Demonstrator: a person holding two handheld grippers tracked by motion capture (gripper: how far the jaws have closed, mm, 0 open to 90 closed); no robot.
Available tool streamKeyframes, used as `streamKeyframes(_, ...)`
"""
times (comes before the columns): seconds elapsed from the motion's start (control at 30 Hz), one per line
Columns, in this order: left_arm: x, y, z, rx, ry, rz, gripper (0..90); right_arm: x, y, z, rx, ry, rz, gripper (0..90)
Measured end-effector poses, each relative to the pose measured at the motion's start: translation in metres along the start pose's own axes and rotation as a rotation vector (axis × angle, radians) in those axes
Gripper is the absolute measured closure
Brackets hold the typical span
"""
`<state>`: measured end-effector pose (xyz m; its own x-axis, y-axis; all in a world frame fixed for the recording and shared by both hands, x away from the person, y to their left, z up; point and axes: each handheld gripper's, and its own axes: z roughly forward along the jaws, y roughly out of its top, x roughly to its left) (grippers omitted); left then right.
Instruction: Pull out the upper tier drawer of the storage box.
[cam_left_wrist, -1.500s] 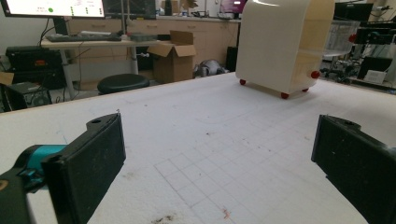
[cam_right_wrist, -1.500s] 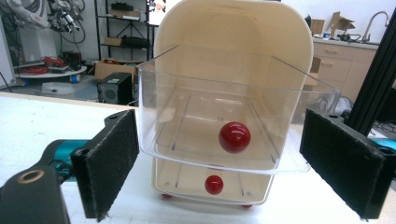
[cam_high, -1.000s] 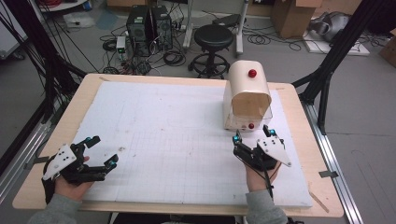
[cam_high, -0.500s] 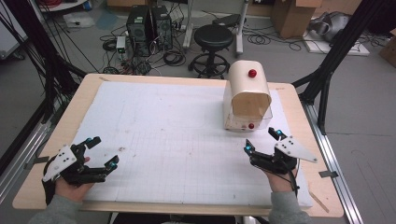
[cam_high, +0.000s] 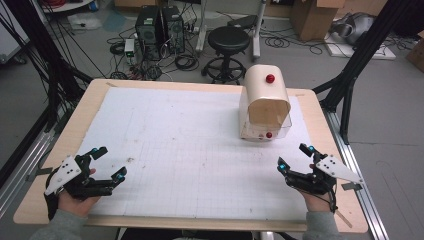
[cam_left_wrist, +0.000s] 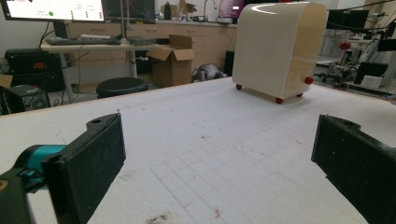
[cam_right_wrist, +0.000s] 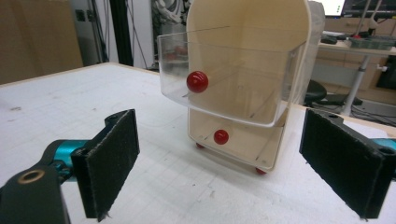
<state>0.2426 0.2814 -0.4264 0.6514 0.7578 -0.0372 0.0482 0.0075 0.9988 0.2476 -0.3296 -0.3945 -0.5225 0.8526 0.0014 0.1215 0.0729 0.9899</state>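
Landmark: the cream cabinet (cam_high: 265, 102) standing toward the far right of the white mat (cam_high: 190, 145). Nearest the person, the left gripper (cam_high: 107, 165) sits at the mat's near left corner, well apart from the cabinet, jaws spread wide with nothing between them; the right gripper (cam_high: 295, 157) sits just in front of the cabinet and slightly to its right, jaws likewise released and empty, not touching it. In the right gripper view, the cabinet's clear upper drawer (cam_right_wrist: 224, 86) with a red knob (cam_right_wrist: 197, 81) is pulled partly out; the lower drawer (cam_right_wrist: 233, 140) below it is pushed in. Behind the cabinet, past the table edge, stands a black stool (cam_high: 229, 42).
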Motion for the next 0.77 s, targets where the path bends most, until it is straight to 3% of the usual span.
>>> streamKeyframes(0.33, -0.002, 0.000, 0.000, -0.002, -0.026, 0.000, 3.3, -0.022, -0.012, -0.015, -0.003, 0.028, 0.032, 11.1)
streamKeyframes(0.77, -0.001, -0.001, 0.002, 0.014, -0.020, -0.011, 3.3, -0.024, -0.014, -0.016, 0.006, 0.038, 0.031, 11.1)
